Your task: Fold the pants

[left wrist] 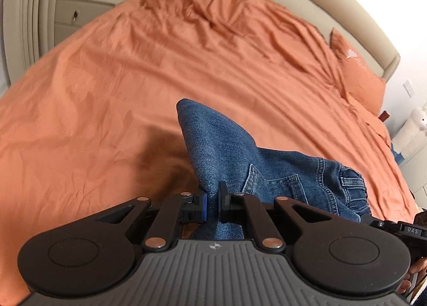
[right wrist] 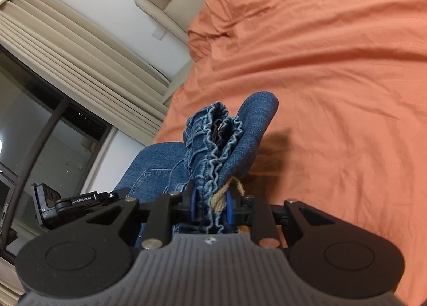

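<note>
Left gripper (left wrist: pixel 212 206): jaws closed on a fold of the jeans (left wrist: pixel 213 151), blue pads pinching denim between them. Fabric rises out of the grip to a blunt peak ahead of the fingers, lifted off the bed (left wrist: pixel 133 79); a dark shadow sits on the sheet just left of it. Right of the peak the jeans drape down, back pocket (left wrist: pixel 272 185) and gathered waistband (left wrist: pixel 349 183) showing toward the right edge. Bed has an orange sheet, wrinkled toward the far side, with a matching pillow (left wrist: pixel 357 76) at far right against the beige headboard (left wrist: pixel 347 17). Nightstand (left wrist: pixel 80 9) and curtains (left wrist: pixel 29 7) at far left. Part of the other gripper's camera mount sits at the lower right, a few of the person's fingertips below it. Right wrist view, left to right: dark window (right wrist: pixel 40 129) and beige curtains at left, the other gripper's camera mount (right wrist: pixel 80 199) at lower left beside a hanging stretch of denim with a pocket. Right gripper (right wrist: pixel 209 206): jaws closed on the elastic waistband (right wrist: pixel 213 172), ruffled edge bunched between the blue pads, a tan drawstring (right wrist: pixel 229 193) looped out at the right pad. Above the grip the waistband gapes open and a rounded flap of denim stands to its right. Jeans are off the bed here too, their shadow just right of them on the sheet (right wrist: pixel 333 92).
</note>
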`<state>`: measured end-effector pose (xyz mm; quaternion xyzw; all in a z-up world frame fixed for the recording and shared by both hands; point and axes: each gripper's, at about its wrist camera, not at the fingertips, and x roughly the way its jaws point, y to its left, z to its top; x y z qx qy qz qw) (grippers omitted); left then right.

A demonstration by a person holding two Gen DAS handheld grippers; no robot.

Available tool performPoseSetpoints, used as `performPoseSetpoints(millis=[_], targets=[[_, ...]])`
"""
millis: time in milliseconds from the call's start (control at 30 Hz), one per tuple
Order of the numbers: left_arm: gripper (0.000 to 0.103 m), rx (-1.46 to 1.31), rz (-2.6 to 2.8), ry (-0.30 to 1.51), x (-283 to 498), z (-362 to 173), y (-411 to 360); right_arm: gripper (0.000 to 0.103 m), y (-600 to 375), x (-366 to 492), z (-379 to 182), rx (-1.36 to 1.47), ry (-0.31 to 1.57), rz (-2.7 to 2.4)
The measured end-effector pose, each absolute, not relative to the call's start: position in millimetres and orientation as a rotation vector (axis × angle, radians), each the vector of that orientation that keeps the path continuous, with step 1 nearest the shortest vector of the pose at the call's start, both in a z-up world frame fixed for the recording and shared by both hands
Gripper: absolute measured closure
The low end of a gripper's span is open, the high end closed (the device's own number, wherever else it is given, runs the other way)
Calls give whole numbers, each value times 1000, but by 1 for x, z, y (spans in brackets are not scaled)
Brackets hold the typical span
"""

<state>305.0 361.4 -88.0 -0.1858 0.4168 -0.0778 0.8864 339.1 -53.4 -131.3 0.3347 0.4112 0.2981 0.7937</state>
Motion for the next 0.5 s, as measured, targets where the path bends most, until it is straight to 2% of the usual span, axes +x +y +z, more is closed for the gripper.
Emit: performPoseSetpoints(millis=[333, 400, 500], targets=[[94, -419, -146, 915, 309, -146, 388, 87, -69, 349, -208, 771, 984, 592], [92, -428, -140, 919, 307, -148, 389, 87, -70, 350, -217, 789, 988, 584], [83, -385, -97, 930, 302, -140, 388, 82, -67, 349, -214, 759, 991, 565]])
